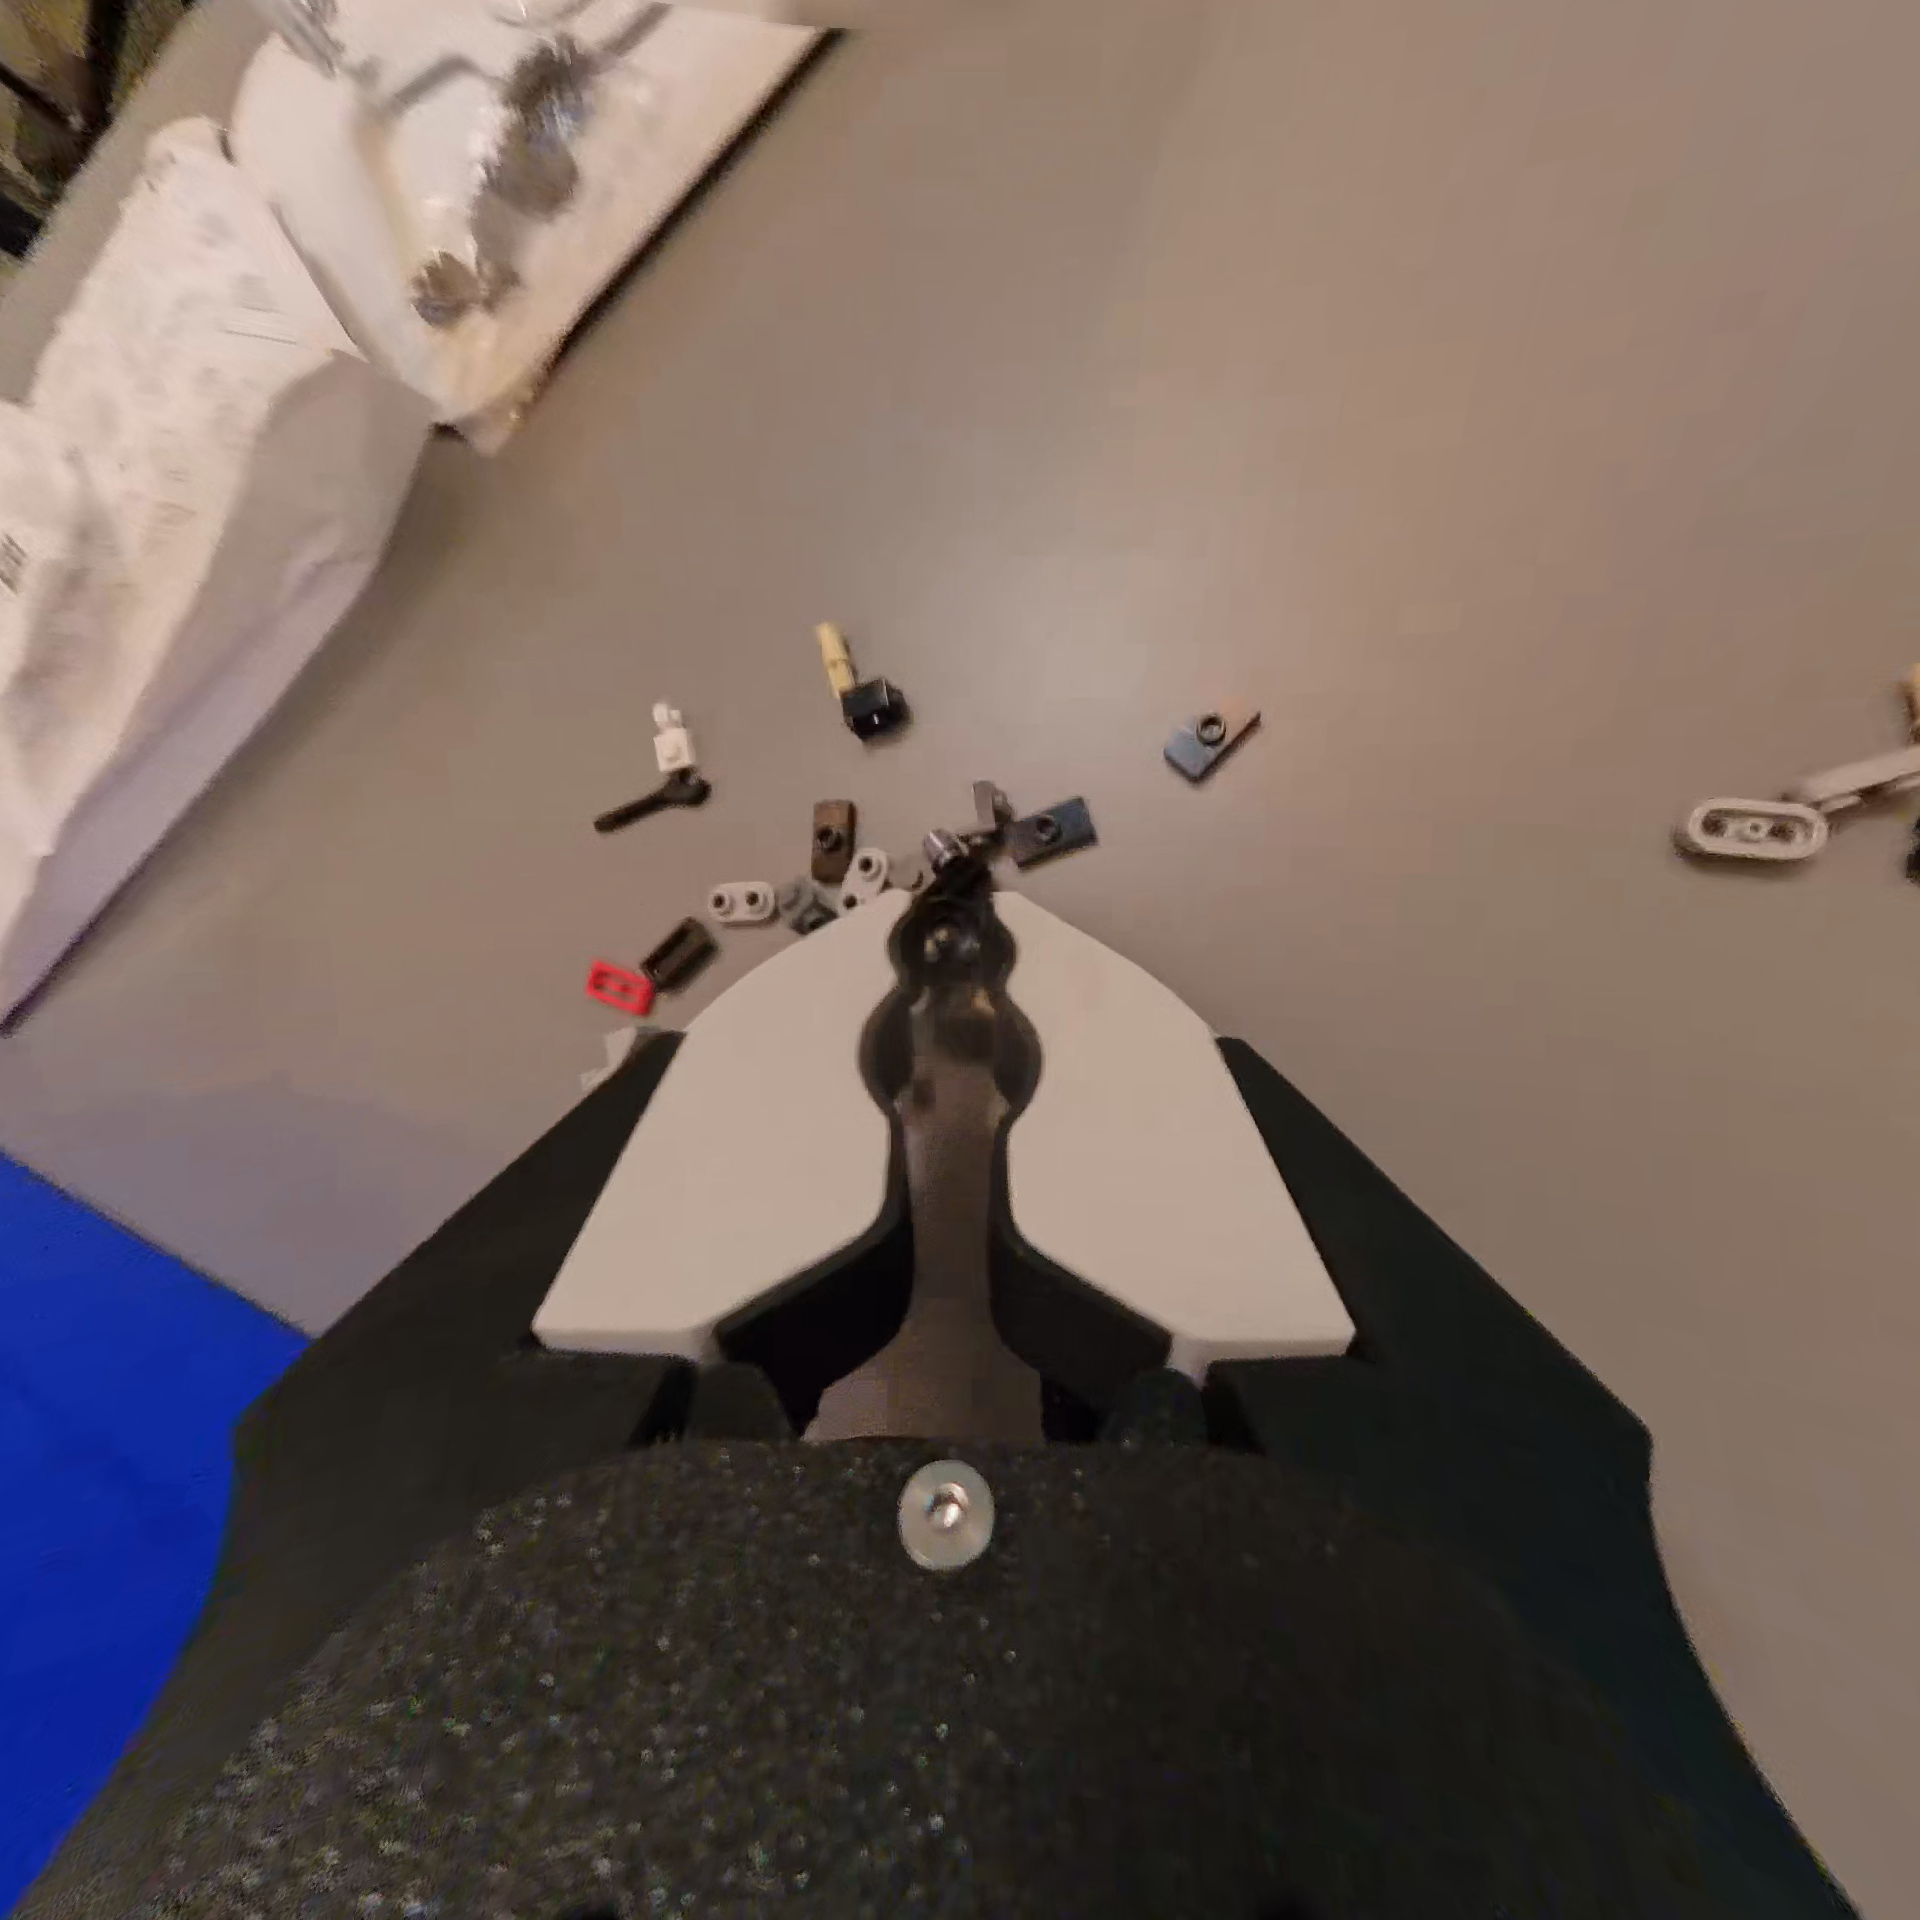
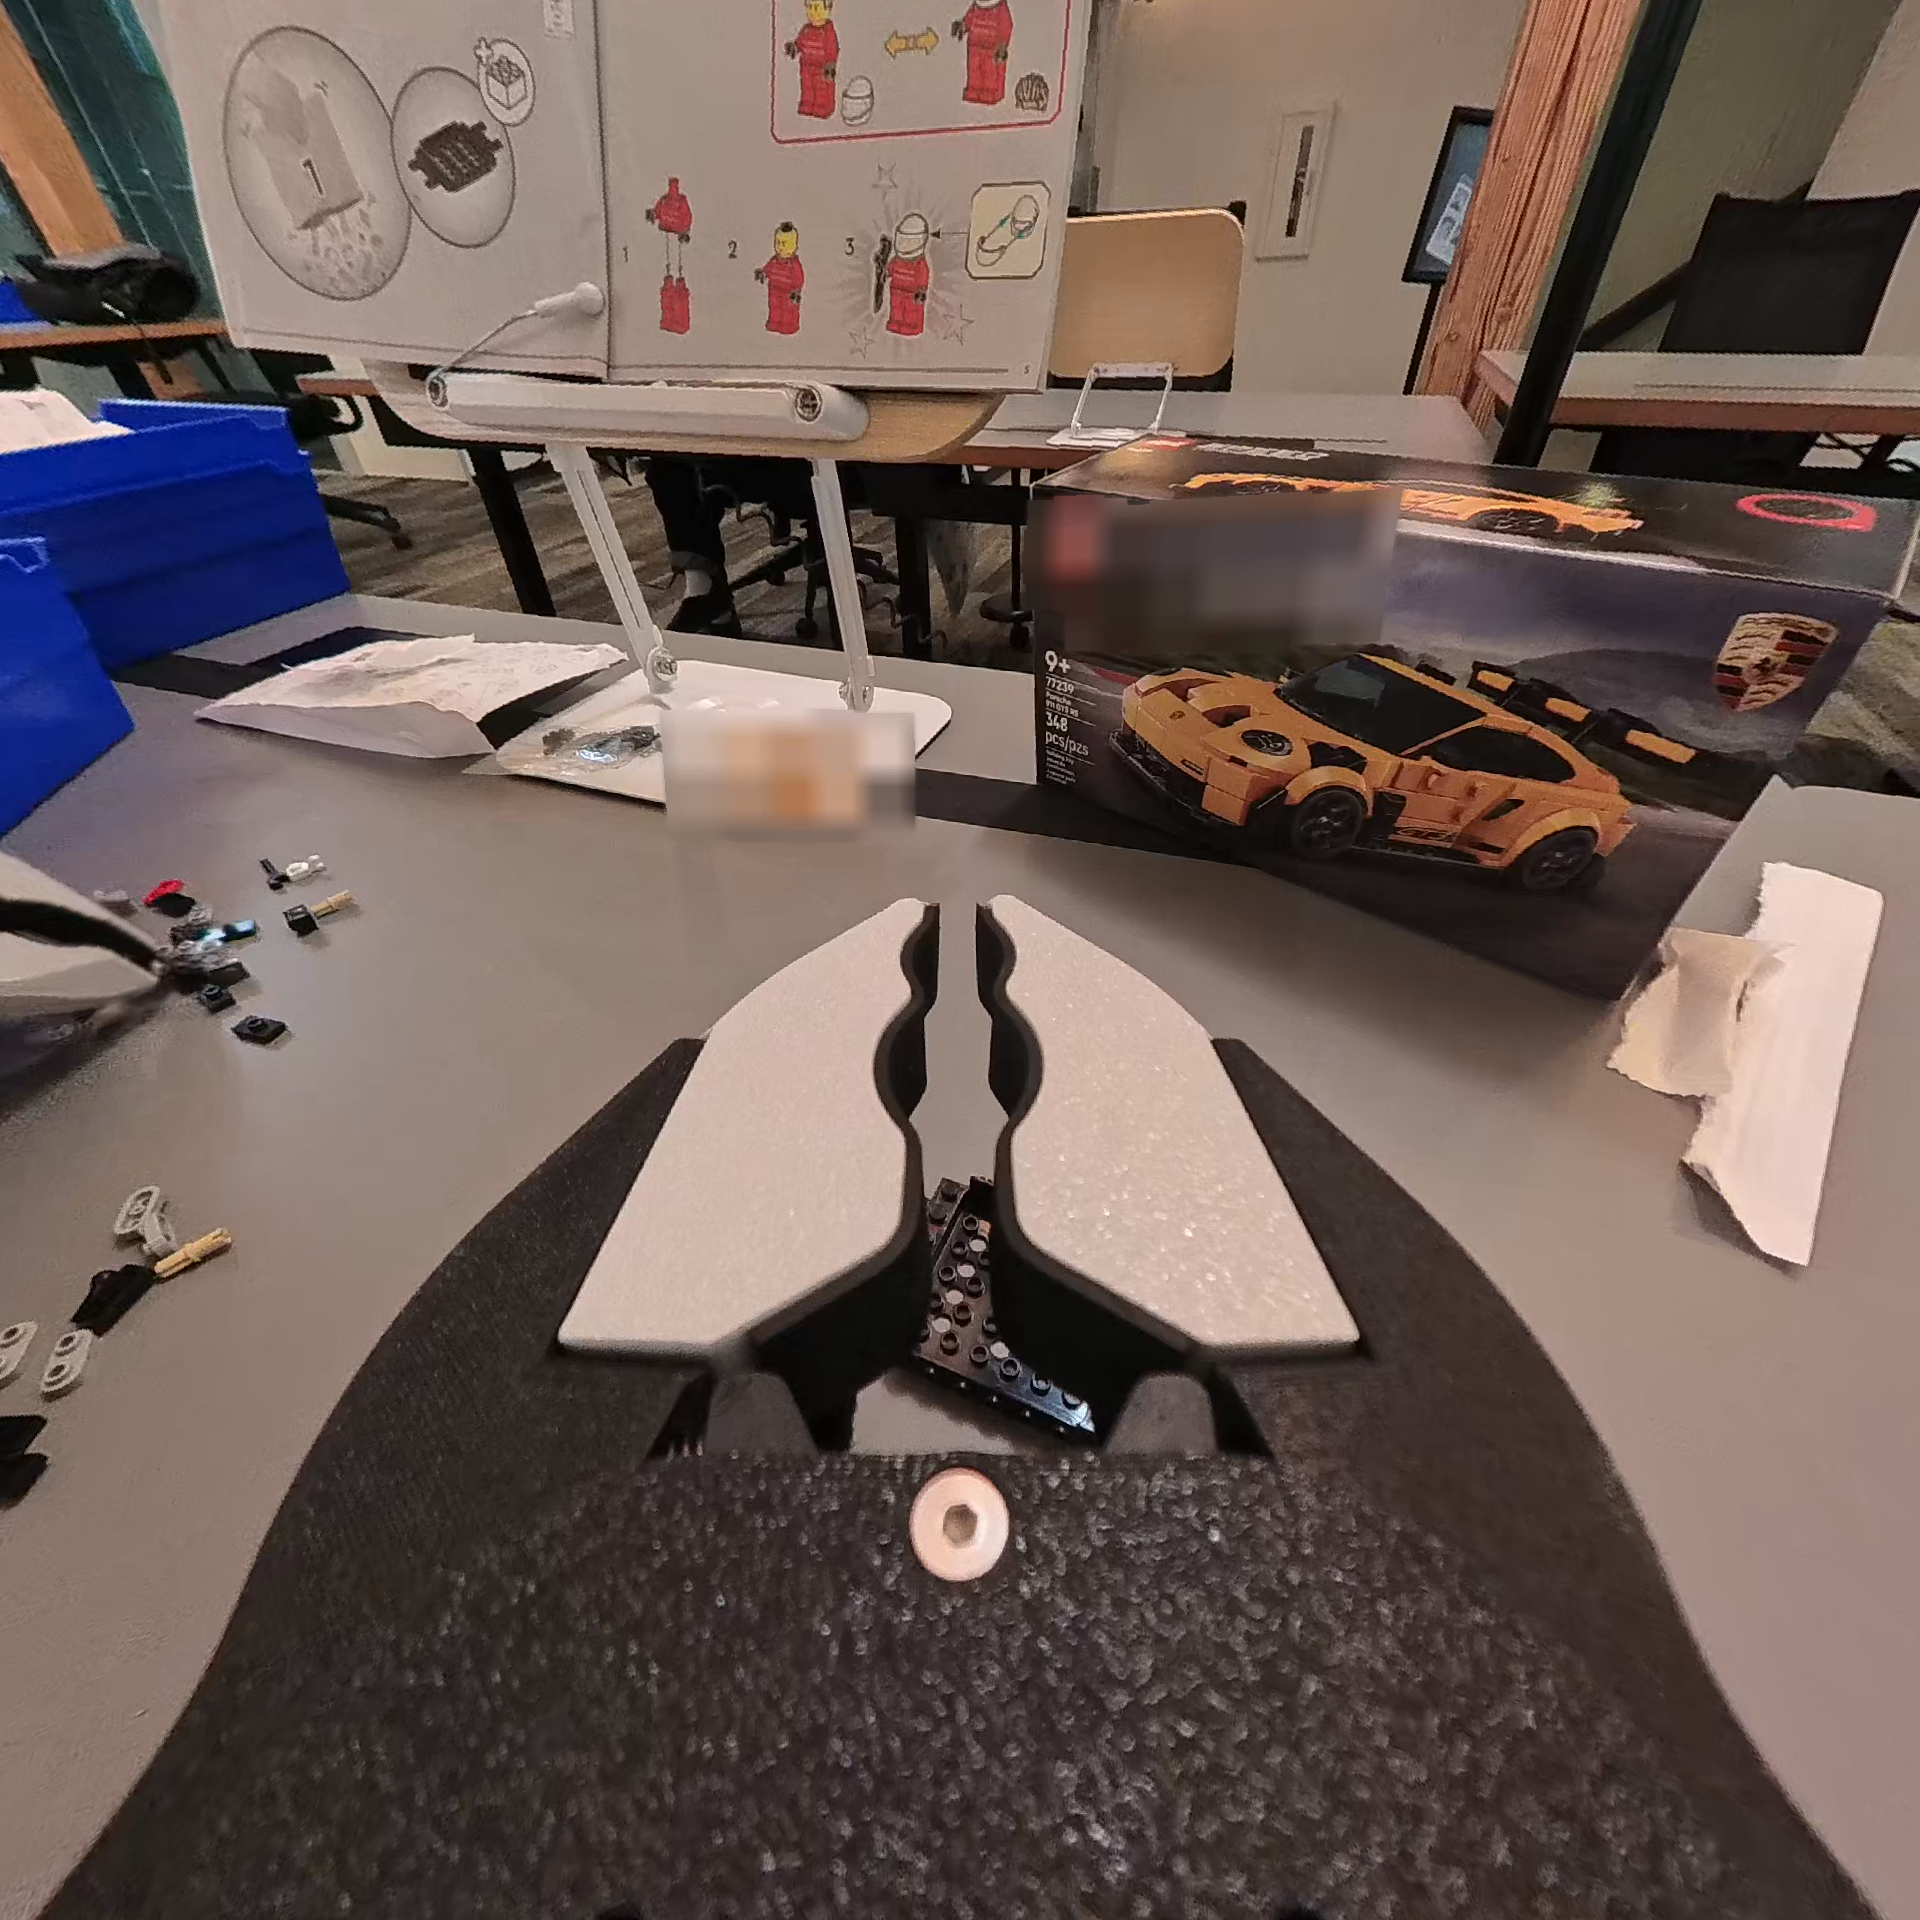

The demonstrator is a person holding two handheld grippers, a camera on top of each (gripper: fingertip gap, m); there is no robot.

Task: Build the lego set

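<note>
My left gripper (image 1: pixel 951 896) is shut on a small black lego piece (image 1: pixel 948 850) at its tips, low over a cluster of loose pieces (image 1: pixel 821 842) on the grey table (image 1: pixel 1351 468). It also shows at the left edge of the right wrist view (image 2: pixel 156 964), tips on that cluster. My right gripper (image 2: pixel 956 914) is nearly shut, with a narrow slit at the tips. A black studded plate (image 2: pixel 982 1299) sits tilted between its fingers near their base. The instruction booklet (image 2: pixel 644 177) stands open on a white stand behind.
Red (image 1: pixel 620 985), dark (image 1: pixel 1210 735), tan-and-black (image 1: pixel 857 681) and grey oval (image 1: pixel 1751 828) pieces lie scattered. White bags (image 1: pixel 156 468) lie at left. The lego box (image 2: pixel 1403 727) stands at right, torn paper (image 2: pixel 1766 1060) beside it. Blue bins (image 2: pixel 166 520) stand far left. Spacing between my two grippers at the tips: around 35 cm.
</note>
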